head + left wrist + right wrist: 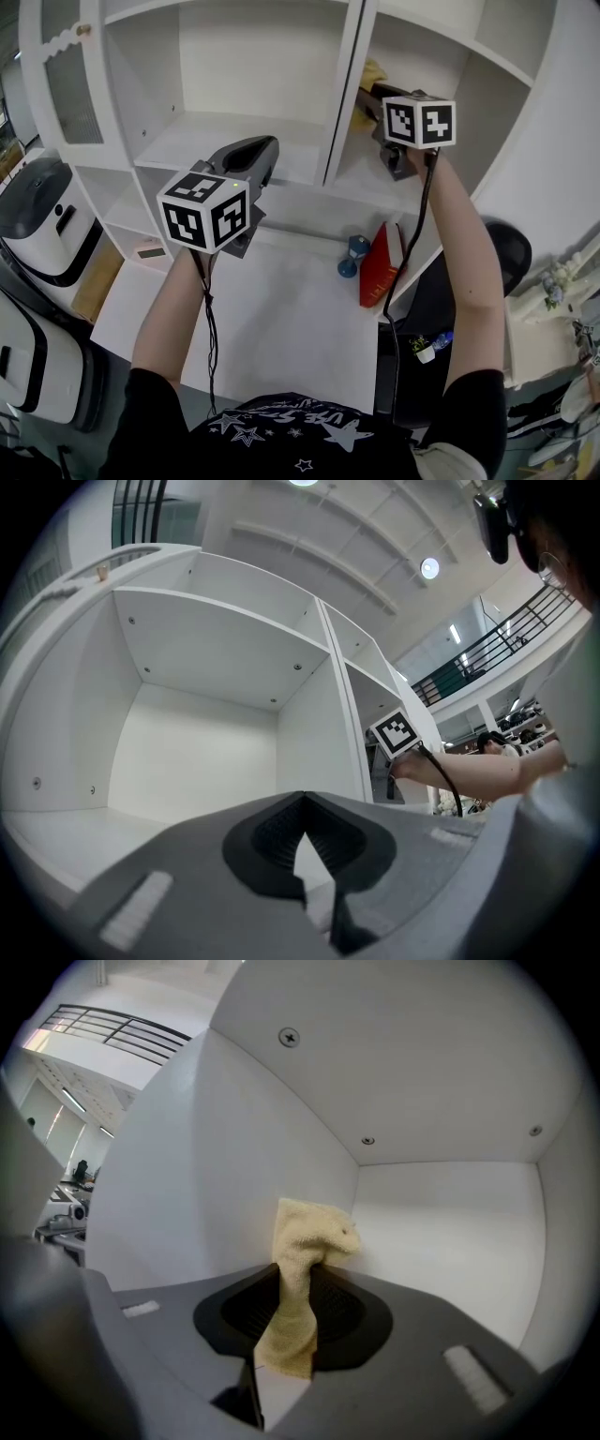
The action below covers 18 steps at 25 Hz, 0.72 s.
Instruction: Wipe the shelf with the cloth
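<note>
Spotting a little blue dumbbell sitting right of centre on the white desktop, just beside a red book standing on edge. Also seeing a black-and-white machine hugging the left edge, and a tiny potted plant peeking out lower right, below a black chair.

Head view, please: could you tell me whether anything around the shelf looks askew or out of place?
Nothing looks spilled or damaged. Only the red book stands out: it leans tilted on the white desktop, beside a small blue dumbbell, rather than standing upright.
</note>
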Each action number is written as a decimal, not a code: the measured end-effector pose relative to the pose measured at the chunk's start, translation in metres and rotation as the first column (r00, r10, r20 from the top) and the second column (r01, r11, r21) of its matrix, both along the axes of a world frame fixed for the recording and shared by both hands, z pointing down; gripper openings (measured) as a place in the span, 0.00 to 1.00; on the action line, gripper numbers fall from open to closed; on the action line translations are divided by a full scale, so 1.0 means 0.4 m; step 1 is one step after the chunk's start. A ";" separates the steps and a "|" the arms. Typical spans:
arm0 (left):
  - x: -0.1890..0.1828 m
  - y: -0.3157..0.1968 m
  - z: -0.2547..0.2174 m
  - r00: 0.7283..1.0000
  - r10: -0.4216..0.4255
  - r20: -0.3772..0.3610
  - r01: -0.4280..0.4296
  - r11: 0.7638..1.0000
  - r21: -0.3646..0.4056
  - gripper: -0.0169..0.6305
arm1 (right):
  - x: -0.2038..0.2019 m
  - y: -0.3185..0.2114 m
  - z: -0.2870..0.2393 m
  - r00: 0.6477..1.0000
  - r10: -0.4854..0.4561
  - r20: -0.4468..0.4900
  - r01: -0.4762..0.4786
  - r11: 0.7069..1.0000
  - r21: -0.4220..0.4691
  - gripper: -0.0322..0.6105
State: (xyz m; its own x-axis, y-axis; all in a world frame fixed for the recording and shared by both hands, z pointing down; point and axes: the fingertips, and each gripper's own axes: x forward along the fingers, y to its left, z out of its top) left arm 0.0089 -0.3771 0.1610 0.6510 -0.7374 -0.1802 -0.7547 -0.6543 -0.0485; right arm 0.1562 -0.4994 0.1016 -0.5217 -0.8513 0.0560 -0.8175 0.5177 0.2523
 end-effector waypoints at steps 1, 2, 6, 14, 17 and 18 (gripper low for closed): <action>0.003 0.005 0.002 1.000 0.004 0.001 -0.004 1.000 -0.001 0.03 | -0.003 0.017 0.000 1.000 -0.009 0.000 0.009 1.000 0.002 0.24; 0.006 0.010 0.005 1.000 0.008 0.002 -0.008 1.000 -0.002 0.03 | -0.007 0.034 0.000 1.000 -0.019 0.000 0.019 1.000 0.003 0.24; 0.017 0.026 0.014 1.000 0.020 0.008 -0.020 1.000 -0.003 0.03 | -0.021 0.096 0.004 0.998 -0.056 -0.024 0.056 0.998 0.009 0.24; 0.049 0.049 0.024 0.999 0.048 0.021 -0.048 0.999 -0.006 0.03 | -0.044 0.195 0.014 0.995 -0.089 -0.035 0.090 0.996 0.022 0.24; 0.060 0.056 0.028 0.998 0.056 0.025 -0.055 0.998 -0.009 0.03 | -0.047 0.220 0.019 0.994 -0.102 -0.031 0.102 0.995 0.016 0.24; 0.063 0.058 0.030 0.998 0.058 0.026 -0.058 0.998 -0.010 0.03 | -0.047 0.228 0.020 0.994 -0.105 -0.031 0.106 0.994 0.016 0.24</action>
